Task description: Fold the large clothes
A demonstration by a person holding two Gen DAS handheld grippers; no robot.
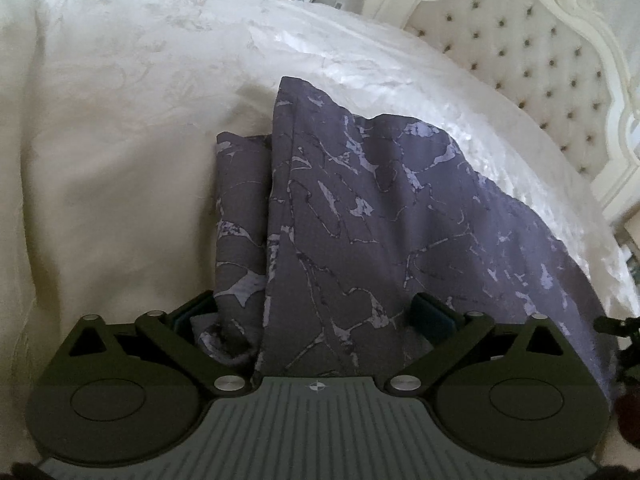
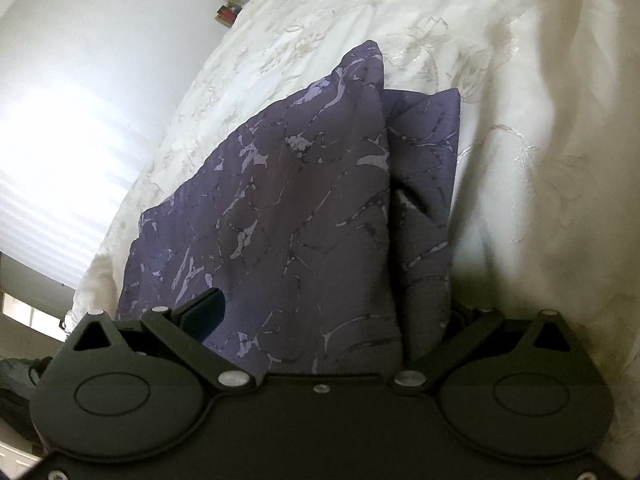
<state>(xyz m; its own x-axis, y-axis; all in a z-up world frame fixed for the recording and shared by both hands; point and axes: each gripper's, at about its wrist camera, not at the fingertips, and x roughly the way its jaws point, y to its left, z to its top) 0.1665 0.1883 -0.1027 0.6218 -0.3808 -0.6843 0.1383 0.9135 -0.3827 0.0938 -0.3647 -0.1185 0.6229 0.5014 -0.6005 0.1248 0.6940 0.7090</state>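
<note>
A purple patterned garment is seen lying folded on the white bed, bunched between the fingers of both grippers. The left gripper and the right gripper are spread wide, released, with cloth between but not pinched.

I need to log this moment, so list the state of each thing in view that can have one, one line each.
purple garment: folded into layers, lying on the bed, between both grippers' open jaws.
left gripper: open wide, pads not pressing the cloth.
right gripper: open wide, not gripping.
white bedspread: spread over the bed, lightly creased.
</note>
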